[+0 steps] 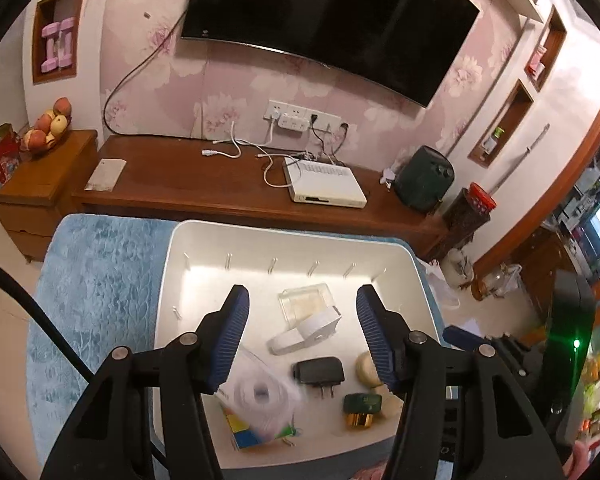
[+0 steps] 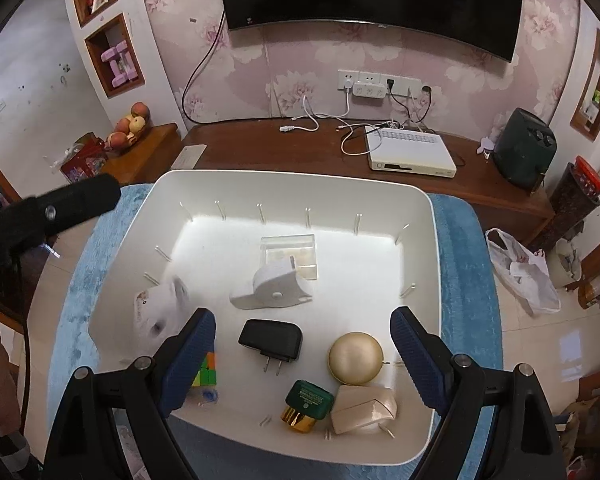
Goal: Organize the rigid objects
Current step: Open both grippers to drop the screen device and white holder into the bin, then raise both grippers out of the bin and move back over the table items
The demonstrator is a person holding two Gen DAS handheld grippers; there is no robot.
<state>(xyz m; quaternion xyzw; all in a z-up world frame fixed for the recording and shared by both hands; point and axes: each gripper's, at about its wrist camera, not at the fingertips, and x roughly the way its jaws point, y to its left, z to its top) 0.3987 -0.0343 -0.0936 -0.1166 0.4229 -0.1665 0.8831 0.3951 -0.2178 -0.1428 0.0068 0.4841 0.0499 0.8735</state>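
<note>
One white bin (image 2: 420,200) with one black charger (image 2: 271,340), one gold dome (image 2: 355,358).

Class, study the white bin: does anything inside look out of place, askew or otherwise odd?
Yes. The white roll at the bin's left side is smeared with motion blur, unlike the sharp black charger and gold dome. It seems to be mid-tumble, unsettled.

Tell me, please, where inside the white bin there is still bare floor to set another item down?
The white bin is bare along its far wall behind the clear box, and on the right between that box and the gold dome. The near half is crowded: black charger, green jar, beige mouse, cube.
</note>
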